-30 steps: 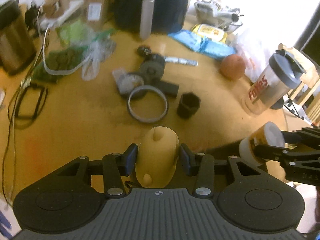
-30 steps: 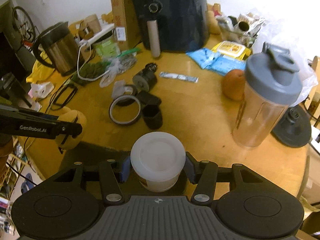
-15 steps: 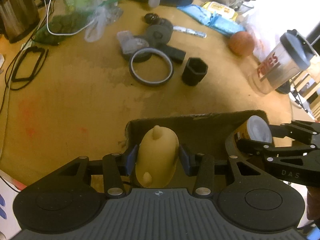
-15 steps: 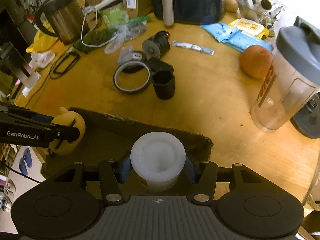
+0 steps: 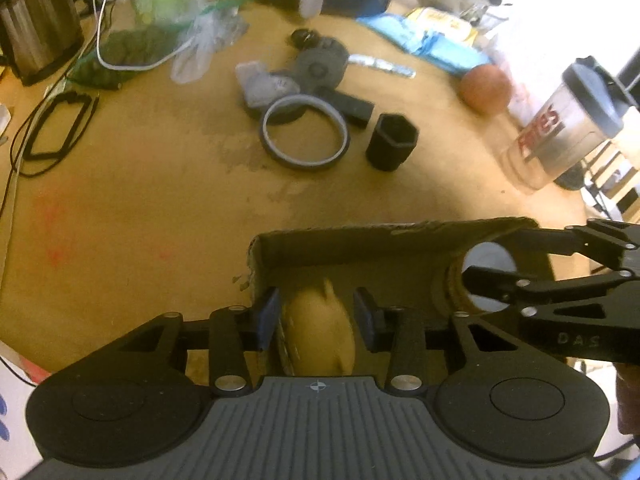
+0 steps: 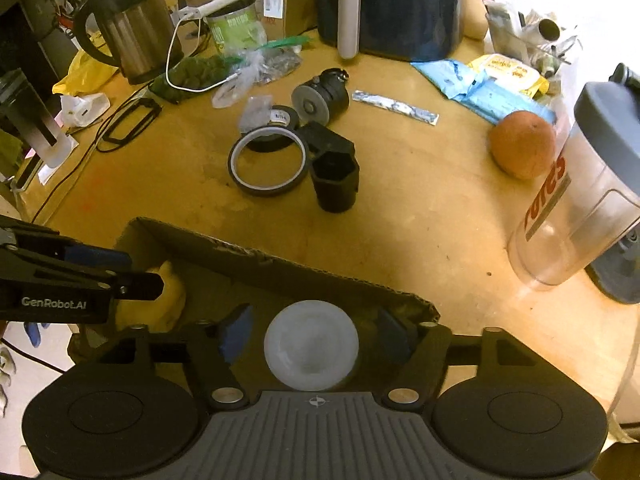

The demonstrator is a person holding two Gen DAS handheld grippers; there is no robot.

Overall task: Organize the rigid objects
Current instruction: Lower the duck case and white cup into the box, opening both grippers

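A brown cardboard box (image 5: pixel 360 236) sits at the table's near edge, and both grippers reach down into it. My left gripper (image 5: pixel 316 316) has a yellow rubber duck (image 5: pixel 320 328) between its blue pads. The duck is blurred, the pads lie close against its sides and the jaws are closing slightly. My right gripper (image 6: pixel 314 332) is opening, its pads clear of the white-lidded round container (image 6: pixel 312 346) on both sides. In the right wrist view the left gripper (image 6: pixel 144 270) and the duck (image 6: pixel 172 296) are at the box's (image 6: pixel 280 268) left end. In the left wrist view the right gripper (image 5: pixel 480 256) straddles the container (image 5: pixel 490 254).
Beyond the box lie a tape ring (image 6: pixel 266 164), a black hexagonal cup (image 6: pixel 334 182), an orange (image 6: pixel 522 144) and a shaker bottle (image 6: pixel 576 196) at the right. A kettle (image 6: pixel 128 28), an air fryer (image 6: pixel 392 4), bags and cables crowd the back and left.
Both grippers came down into the box. The right jaws spread away from the white container. The duck sits lower between the left pads and is now blurred.
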